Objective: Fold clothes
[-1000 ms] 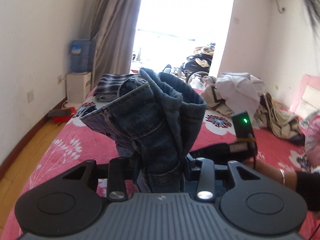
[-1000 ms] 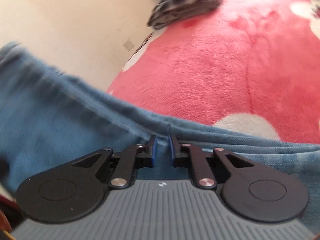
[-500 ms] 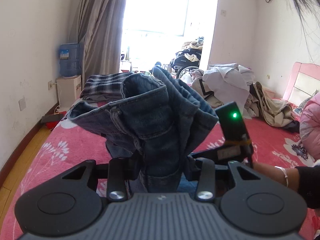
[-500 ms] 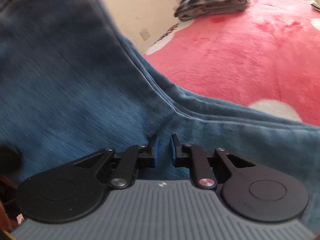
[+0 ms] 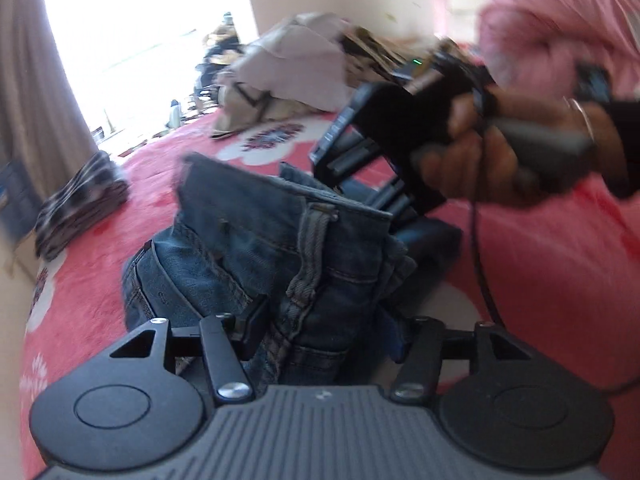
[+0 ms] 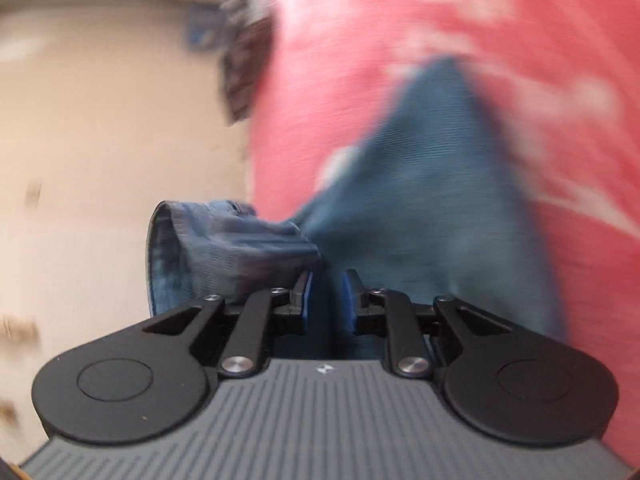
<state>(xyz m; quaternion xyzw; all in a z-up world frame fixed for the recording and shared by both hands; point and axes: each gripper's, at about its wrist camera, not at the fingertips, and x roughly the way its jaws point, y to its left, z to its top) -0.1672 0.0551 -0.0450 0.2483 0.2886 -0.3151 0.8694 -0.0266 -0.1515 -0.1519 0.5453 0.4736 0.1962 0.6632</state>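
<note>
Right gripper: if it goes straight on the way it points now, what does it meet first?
The jeans clamped in the right gripper already lie ahead; beyond them probably the red blanket, though blur hides the depth.

1. The bed is covered by a red fleece blanket printed with white and dark flowers.
2. A folded plaid garment lies near the bed's left edge.
3. A heap of unfolded light-coloured clothes sits at the far end.
4. Part of the blue jeans rests on the blanket.
</note>
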